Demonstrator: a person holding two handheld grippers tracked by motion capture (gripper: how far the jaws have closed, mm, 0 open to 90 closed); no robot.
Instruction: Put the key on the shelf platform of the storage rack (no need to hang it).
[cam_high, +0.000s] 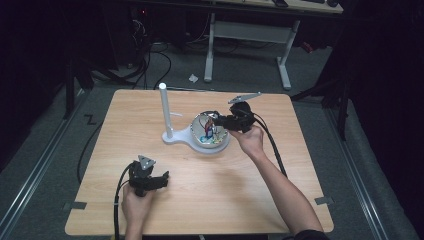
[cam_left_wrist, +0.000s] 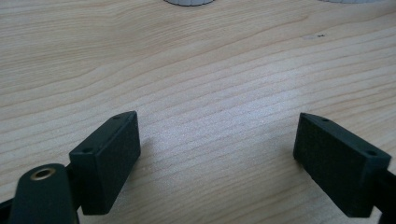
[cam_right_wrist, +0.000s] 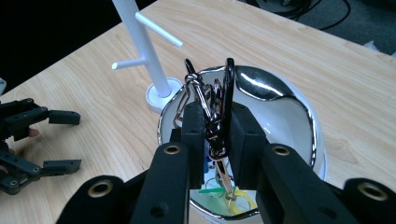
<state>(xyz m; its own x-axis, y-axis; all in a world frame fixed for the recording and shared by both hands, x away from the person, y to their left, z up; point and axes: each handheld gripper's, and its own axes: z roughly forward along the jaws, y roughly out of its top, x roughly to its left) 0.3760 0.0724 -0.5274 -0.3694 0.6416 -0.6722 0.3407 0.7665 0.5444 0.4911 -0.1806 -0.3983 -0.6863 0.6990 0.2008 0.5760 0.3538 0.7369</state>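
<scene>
A shiny silver bowl (cam_high: 203, 131) (cam_right_wrist: 275, 100) sits on a white base at the table's middle, with a white peg stand (cam_high: 164, 110) (cam_right_wrist: 147, 51) beside it. My right gripper (cam_high: 223, 120) (cam_right_wrist: 215, 123) is over the bowl, shut on a bunch of carabiners and key rings (cam_right_wrist: 210, 100) with coloured tags hanging into the bowl. My left gripper (cam_high: 162, 179) (cam_left_wrist: 217, 154) rests low over the bare wood near the table's front left, open, with nothing between its jaws. It appears at the left of the right gripper view as well (cam_right_wrist: 60, 140).
The light wooden table (cam_high: 200, 195) has open surface in front of and around the bowl. Behind the table stand a white-legged desk (cam_high: 250, 35) and cables on the dark floor. A cable trails from each gripper.
</scene>
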